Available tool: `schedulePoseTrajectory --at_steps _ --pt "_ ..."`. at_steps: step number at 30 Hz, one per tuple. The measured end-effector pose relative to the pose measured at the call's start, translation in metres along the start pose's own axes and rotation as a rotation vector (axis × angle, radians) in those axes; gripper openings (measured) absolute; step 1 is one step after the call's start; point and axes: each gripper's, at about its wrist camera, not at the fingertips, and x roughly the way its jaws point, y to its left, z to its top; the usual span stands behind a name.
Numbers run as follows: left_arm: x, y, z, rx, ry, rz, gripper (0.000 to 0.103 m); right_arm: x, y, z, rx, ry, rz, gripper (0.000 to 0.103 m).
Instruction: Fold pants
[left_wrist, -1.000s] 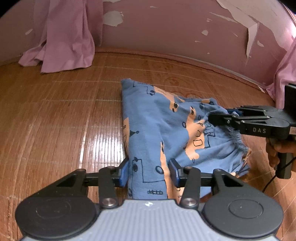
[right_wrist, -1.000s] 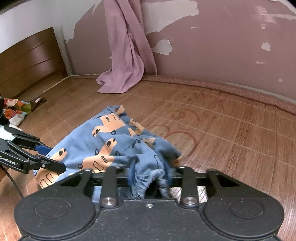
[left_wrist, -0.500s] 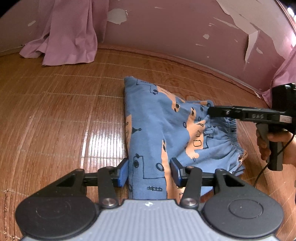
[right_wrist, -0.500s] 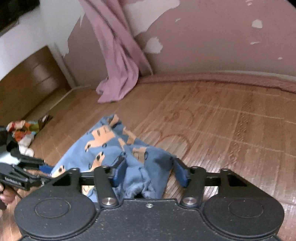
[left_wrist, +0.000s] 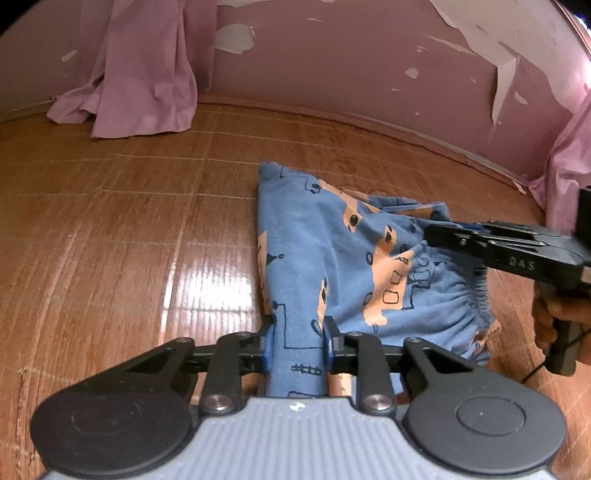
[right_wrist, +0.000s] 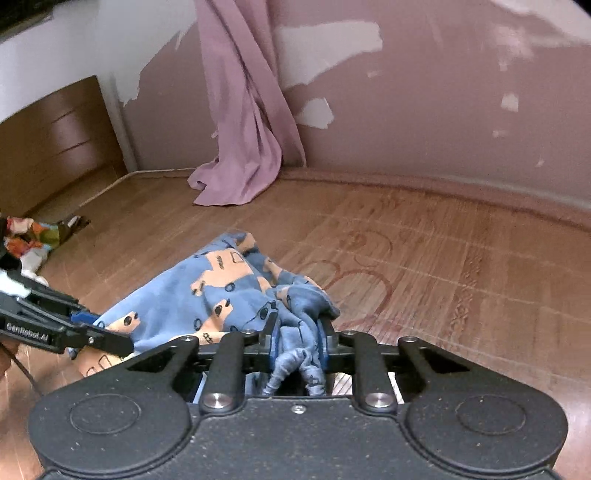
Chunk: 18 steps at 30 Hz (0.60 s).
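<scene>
The left tongs (left_wrist: 297, 345) are closed on a narrow fold of the blue pants (left_wrist: 332, 258), the cloth pinched tight between the two blue pads at 6 o'clock in the left wrist view. The right tongs (right_wrist: 297, 341) grip a bunched, gathered clump of the same pants (right_wrist: 229, 295), the fabric squeezed between their pads and hanging in twists behind them.

From the left wrist view, the right tongs (left_wrist: 430, 234) reach in from 3 o'clock, their black tips closed on the waistband end of the garment, with a hand (left_wrist: 554, 321) wrapped around the handle below. From the right wrist view, the left tongs (right_wrist: 110, 341) come in from 9 o'clock, tips at the near edge of the cloth.

The pants (blue with orange cartoon figures and dark outline drawings) lie on a glossy woven bamboo mat (left_wrist: 129, 221), spreading from the tongs toward 12 o'clock. Beyond the mat, a pink curtain (right_wrist: 243, 129) drapes down onto it against a pink wall (left_wrist: 351, 55) with peeling paint. A heap of colourful cloth (right_wrist: 26, 240) sits at 9 o'clock in the right wrist view.
</scene>
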Motion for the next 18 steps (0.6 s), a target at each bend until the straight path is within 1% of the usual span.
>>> schedulePoseTrajectory --at_steps 4,8,13,18 --pt "-0.005 -0.013 -0.008 0.005 0.026 -0.018 0.024 -0.027 0.009 -0.009 -0.035 -0.021 -0.036 0.02" --pt "-0.009 -0.03 -0.012 0.035 0.03 -0.048 0.024 -0.044 0.013 -0.016 -0.149 -0.004 -0.103 0.019" --pt "-0.01 -0.051 -0.004 0.091 -0.022 -0.048 0.023 -0.052 0.009 -0.012 -0.214 -0.011 -0.166 0.018" --pt "-0.007 -0.058 0.012 0.107 -0.066 -0.047 0.022 -0.051 0.005 0.012 -0.267 -0.03 -0.188 0.017"
